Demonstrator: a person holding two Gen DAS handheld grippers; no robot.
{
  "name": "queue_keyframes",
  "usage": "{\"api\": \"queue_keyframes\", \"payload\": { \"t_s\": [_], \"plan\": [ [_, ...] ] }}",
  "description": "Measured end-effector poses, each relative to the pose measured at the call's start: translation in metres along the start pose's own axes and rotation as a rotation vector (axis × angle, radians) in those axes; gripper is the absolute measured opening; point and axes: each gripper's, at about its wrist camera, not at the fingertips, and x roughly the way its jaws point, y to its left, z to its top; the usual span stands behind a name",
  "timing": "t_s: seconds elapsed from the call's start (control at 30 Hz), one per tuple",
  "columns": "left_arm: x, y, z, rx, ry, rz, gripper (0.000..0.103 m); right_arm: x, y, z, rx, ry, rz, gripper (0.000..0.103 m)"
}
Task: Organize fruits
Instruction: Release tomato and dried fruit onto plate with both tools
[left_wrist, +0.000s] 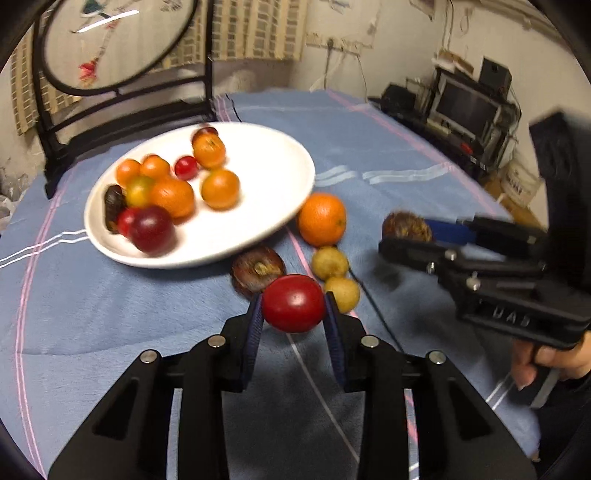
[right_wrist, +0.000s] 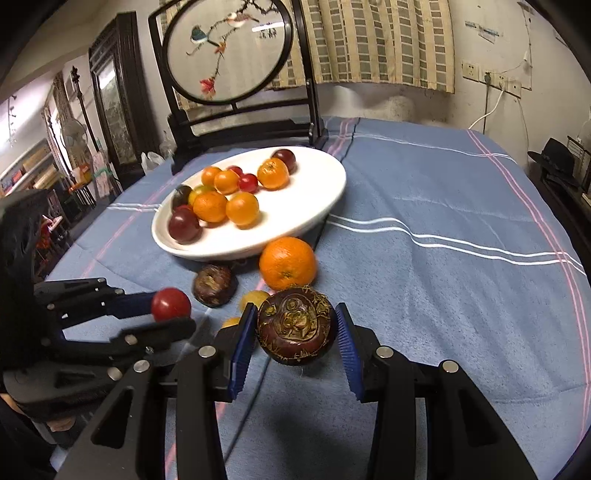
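Note:
My left gripper is shut on a red tomato, held above the blue cloth; it also shows in the right wrist view. My right gripper is shut on a dark brown water chestnut, seen from the left wrist as well. A white plate holds several oranges, small tomatoes and dark plums. On the cloth by the plate lie a large orange, a second dark chestnut and two small yellow fruits.
A black-framed round embroidered screen stands behind the plate. The blue striped cloth stretches to the right. Dark shelves with a monitor stand beyond the table's right edge.

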Motion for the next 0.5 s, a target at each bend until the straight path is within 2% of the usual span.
{"api": "queue_keyframes", "payload": {
  "t_s": [0.13,0.27,0.37,0.5],
  "plan": [
    [-0.017,0.016,0.017,-0.055,-0.037,0.013,0.032,-0.001,0.01,0.01,-0.004,-0.013,-0.002,0.043],
    [-0.019,0.031,0.039,-0.063,-0.047,0.063,0.032,0.001,0.025,0.034,-0.023,-0.011,0.055,0.043],
    [-0.007,0.045,0.054,-0.103,-0.038,0.085,0.032,0.013,0.036,0.055,-0.069,-0.033,0.04,0.043],
    [0.019,0.065,0.061,-0.182,-0.009,0.099,0.032,0.042,0.036,0.073,-0.049,-0.024,0.038,0.043]
  ]
}}
